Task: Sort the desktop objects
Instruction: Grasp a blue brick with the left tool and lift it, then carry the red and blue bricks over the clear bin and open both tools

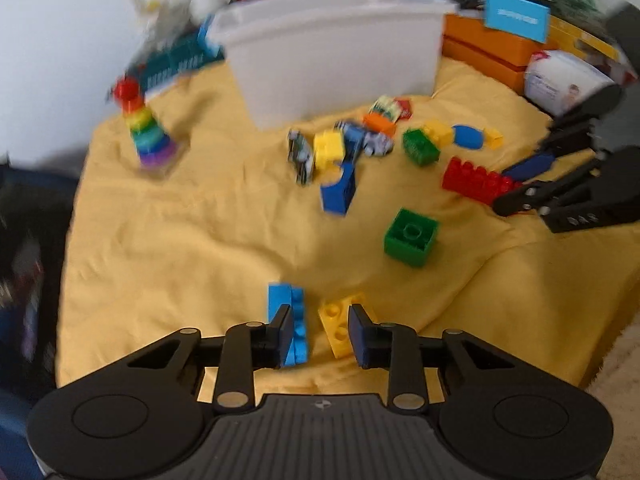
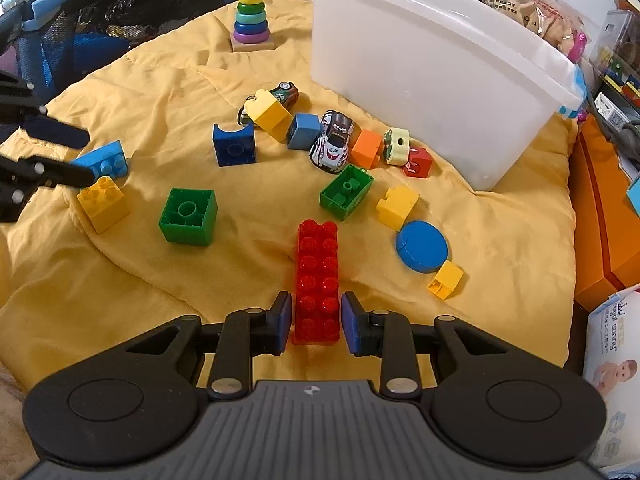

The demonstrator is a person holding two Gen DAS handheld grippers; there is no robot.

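Soft, even daylight fills the room. The left wrist view is smeared with motion blur, worst around the far rainbow ring-stacking toy [image 1: 146,130]; the right wrist view is crisp, bowing at its edges.

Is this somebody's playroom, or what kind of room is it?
Probably a child's play corner at home. Toy bricks like the long red brick lie on a yellow blanket, a rainbow ring stacker stands behind them, and a big white bin waits for toys.

My left gripper [image 1: 319,330] and right gripper [image 2: 314,322], matte black linkage arms, silver pivot screws, blue-padded fingers [image 2: 283,316], ribbed grey housing with a small white logo, round black side discs
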